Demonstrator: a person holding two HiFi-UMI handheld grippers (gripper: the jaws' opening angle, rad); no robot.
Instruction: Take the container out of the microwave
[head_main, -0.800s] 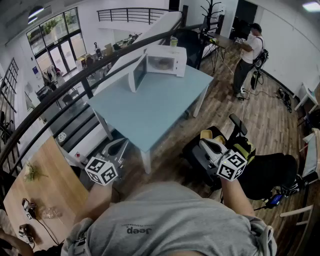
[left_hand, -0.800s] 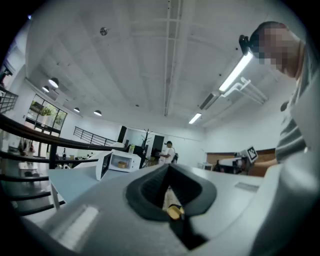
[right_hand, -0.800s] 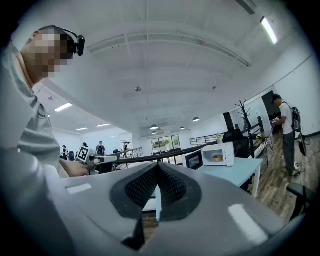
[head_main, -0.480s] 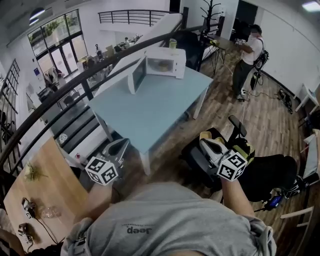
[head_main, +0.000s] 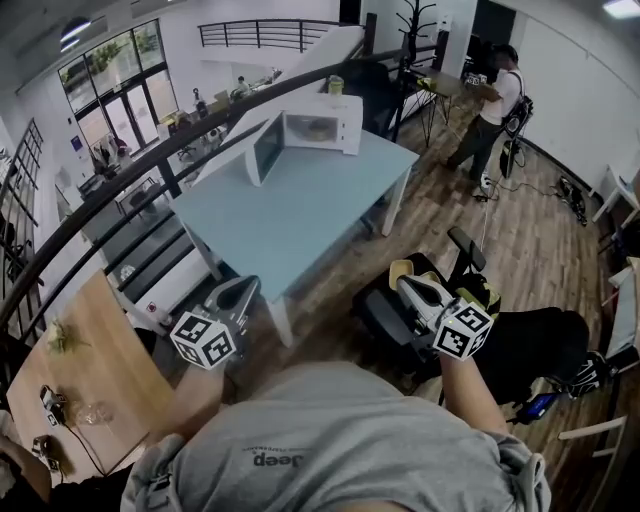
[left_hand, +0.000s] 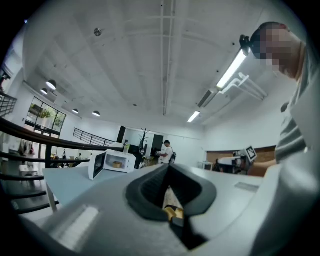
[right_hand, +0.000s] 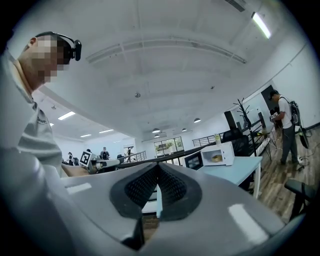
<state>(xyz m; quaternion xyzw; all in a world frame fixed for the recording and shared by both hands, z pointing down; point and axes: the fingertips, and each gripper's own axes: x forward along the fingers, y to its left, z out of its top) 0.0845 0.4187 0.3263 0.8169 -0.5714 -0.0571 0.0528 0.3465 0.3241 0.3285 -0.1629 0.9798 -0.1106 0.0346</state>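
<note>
The left gripper (head_main: 238, 292) and the right gripper (head_main: 408, 280) are being held level near the body, well apart from the pale blue rectangular table (head_main: 300, 215). Both sets of jaws are being held pinched together, nothing in them. The small tan round container (head_main: 318, 127) is being housed inside the white boxy microwave (head_main: 340, 112), door hanging open, at the table's far end.

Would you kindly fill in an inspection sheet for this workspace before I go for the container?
Surface: blue table, bare apart from the microwave.
Job's things: microwave at the table's far end, door open; container inside.
Clutter: cup on top of the microwave.
Tongs: left tongs and right tongs both shut, empty, short of the table.
Cables: lead across the floor at right.
Surroundings: railing at left, black chair near the right tongs, person standing beyond.
</note>
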